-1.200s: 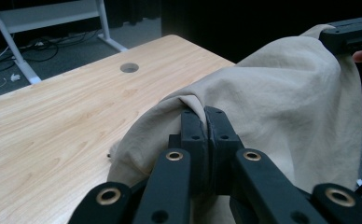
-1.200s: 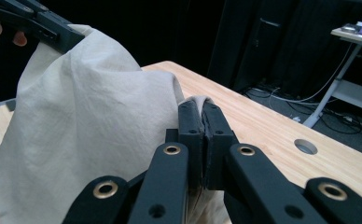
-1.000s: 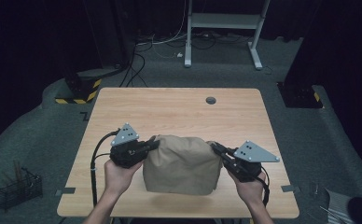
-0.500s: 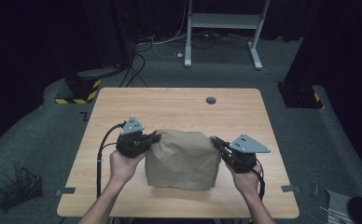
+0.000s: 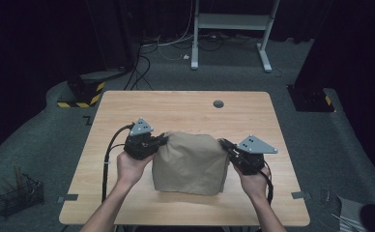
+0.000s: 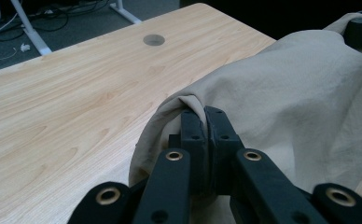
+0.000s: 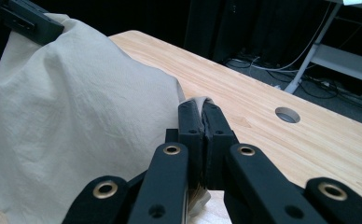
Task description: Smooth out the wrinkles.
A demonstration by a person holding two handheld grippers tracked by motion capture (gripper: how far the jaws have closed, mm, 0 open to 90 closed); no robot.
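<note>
- Dark floor and cabling surround the wooden table [image 5: 185,104], whose top is bare apart from a round grommet hole [image 5: 218,104] near the far edge.
- Your beige cloth [image 5: 190,162] sits at the near middle of the table, held up between your two hands so that it drapes in a doubled sheet, its lower edge seemingly on or just above the wood.
- Your left gripper [image 6: 202,114] has its jaws clamped tight on one upper corner of the cloth, with fabric bunched over the tips.
- Your right gripper [image 7: 201,109] is likewise closed on the opposite upper corner, a pinch of cloth showing between the pads.
- Judging by this, the pick-up of both corners is done and the cloth looks part-way through a fold.
- What is left, as far as I can judge: lay the held edge down flat, let go of both corners, and make any further fold needed.
</note>
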